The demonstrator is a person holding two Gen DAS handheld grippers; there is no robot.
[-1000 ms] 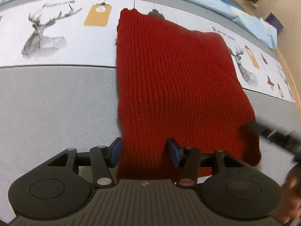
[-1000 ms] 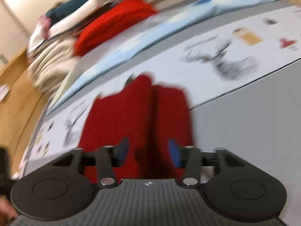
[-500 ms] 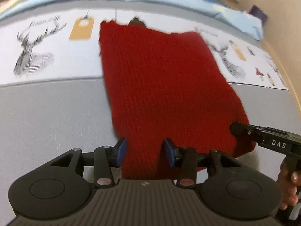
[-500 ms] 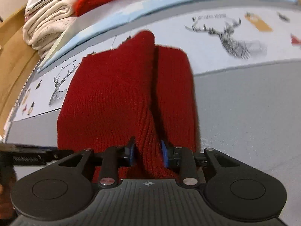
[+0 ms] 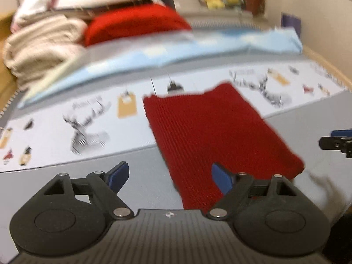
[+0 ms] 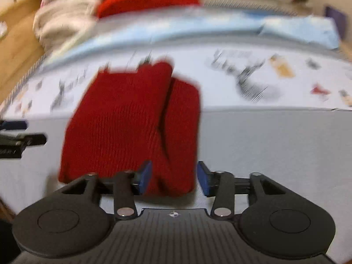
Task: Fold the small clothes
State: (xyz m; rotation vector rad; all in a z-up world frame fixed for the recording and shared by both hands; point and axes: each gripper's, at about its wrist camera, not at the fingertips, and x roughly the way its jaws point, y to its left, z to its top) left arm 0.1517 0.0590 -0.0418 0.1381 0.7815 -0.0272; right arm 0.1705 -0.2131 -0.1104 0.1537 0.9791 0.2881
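The red knitted garment (image 5: pixel 211 132) lay flat across the grey bedcover (image 5: pixel 66 176) and its deer-print band (image 5: pixel 83 123), long axis running from the grippers toward twelve o'clock. In the left wrist view the left gripper (image 5: pixel 169 176) stood spread wide, gripping nothing; the near hem sat at about one o'clock from its centre, the right blue pad (image 5: pixel 222 180) over the knit and the left pad over bare cover. In the right wrist view the right gripper (image 6: pixel 173 178) was also parted and empty, with the folded right-hand edge of the garment (image 6: pixel 132 121) lying between its fingers, the bulk spreading to eleven o'clock. Judged from this, the right gripper was better placed over the near hem; the left would need shifting toward three o'clock. Both views were blurred.
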